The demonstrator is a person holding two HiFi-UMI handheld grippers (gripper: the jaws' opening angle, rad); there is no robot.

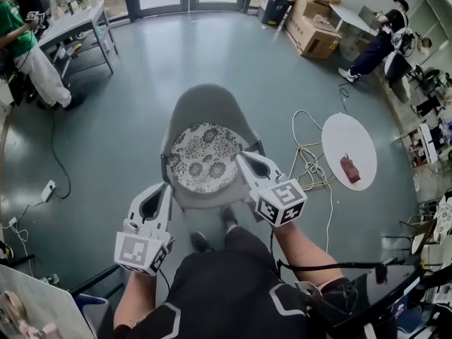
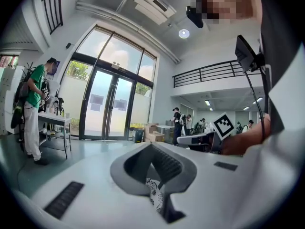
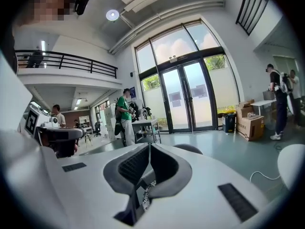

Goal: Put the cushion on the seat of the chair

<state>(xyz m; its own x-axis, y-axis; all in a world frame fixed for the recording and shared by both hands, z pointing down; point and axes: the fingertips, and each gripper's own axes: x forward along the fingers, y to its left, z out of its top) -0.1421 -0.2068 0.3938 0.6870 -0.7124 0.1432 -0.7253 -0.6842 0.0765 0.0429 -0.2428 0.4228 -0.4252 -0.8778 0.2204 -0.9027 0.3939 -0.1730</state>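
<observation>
Together, the left gripper (image 1: 167, 187) and right gripper (image 1: 242, 158) pinch the cushion (image 1: 205, 157).

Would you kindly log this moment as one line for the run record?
cushion: lying on chair seat | left gripper: shut, at cushion's left edge | right gripper: shut, at right edge
</observation>
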